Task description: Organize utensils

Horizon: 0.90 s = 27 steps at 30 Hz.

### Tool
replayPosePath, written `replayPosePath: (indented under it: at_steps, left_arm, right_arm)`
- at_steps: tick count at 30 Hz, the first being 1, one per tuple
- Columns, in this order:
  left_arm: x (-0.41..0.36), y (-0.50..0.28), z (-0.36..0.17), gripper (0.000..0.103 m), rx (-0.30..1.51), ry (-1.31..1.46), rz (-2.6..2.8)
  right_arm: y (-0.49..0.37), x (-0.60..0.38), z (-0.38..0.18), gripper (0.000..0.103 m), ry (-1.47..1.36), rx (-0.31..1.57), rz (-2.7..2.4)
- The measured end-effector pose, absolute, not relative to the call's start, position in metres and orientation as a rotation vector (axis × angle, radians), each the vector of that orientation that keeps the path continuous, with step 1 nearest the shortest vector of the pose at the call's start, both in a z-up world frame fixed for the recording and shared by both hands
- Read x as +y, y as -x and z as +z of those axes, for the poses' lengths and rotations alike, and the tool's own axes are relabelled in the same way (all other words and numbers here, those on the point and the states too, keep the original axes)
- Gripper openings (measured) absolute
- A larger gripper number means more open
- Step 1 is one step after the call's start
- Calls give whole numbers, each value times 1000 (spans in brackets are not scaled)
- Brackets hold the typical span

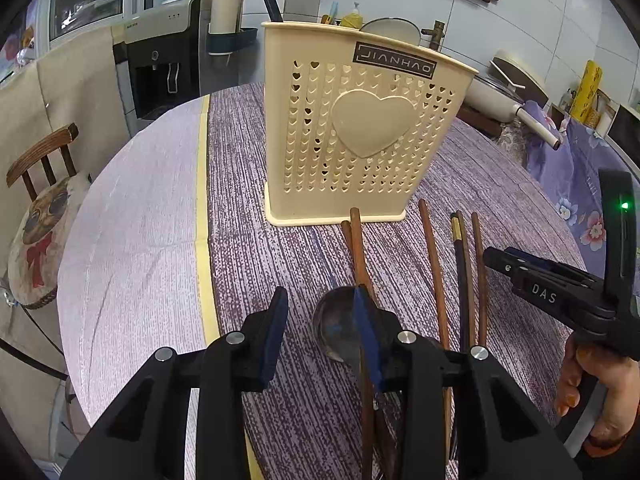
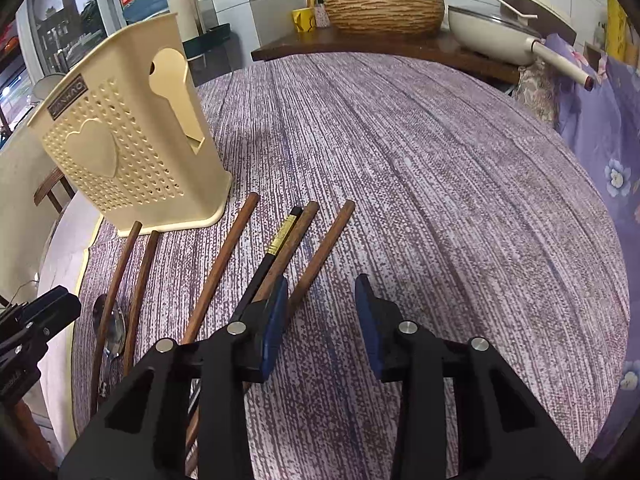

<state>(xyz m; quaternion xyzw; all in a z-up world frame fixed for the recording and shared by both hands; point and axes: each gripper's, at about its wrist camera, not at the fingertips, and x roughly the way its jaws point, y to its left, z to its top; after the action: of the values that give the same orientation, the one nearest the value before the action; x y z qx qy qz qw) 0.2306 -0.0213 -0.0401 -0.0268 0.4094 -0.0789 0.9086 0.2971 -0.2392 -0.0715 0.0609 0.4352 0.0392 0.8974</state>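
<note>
A cream perforated utensil holder [image 1: 360, 132] with a heart stands upright on the purple tablecloth; it also shows in the right wrist view [image 2: 132, 140]. Several brown wooden chopsticks [image 1: 434, 264] and one black chopstick [image 1: 462, 264] lie in front of it, seen also in the right wrist view [image 2: 224, 264]. A metal spoon [image 1: 340, 324] lies among them. My left gripper [image 1: 322, 300] is open, its right finger above the spoon and a chopstick. My right gripper [image 2: 322, 292] is open and empty, its left finger over the chopsticks.
The round table [image 1: 132, 240] has a bare lilac strip at left beyond a yellow band. A wooden chair [image 1: 44, 216] stands left. A white pan [image 2: 512, 36] and a woven basket [image 2: 384, 12] sit on a counter behind.
</note>
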Motion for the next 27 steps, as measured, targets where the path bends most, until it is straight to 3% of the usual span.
replayPosePath:
  at_steps: [18, 20, 24, 27]
  left_arm:
    - [-53, -272, -51, 29, 908, -28, -177]
    - [-57, -278, -55, 26, 920, -39, -173]
    - [-57, -285, -59, 10, 936, -25, -168]
    - [-56, -285, -58, 8, 927, -20, -164]
  right_arm:
    - [-325, -230, -74, 19, -110, 939, 2]
    - [-329, -231, -74, 15, -117, 939, -7]
    - [-336, -237, -74, 13, -175, 943, -10]
    - [-339, -240, -74, 12, -201, 939, -6]
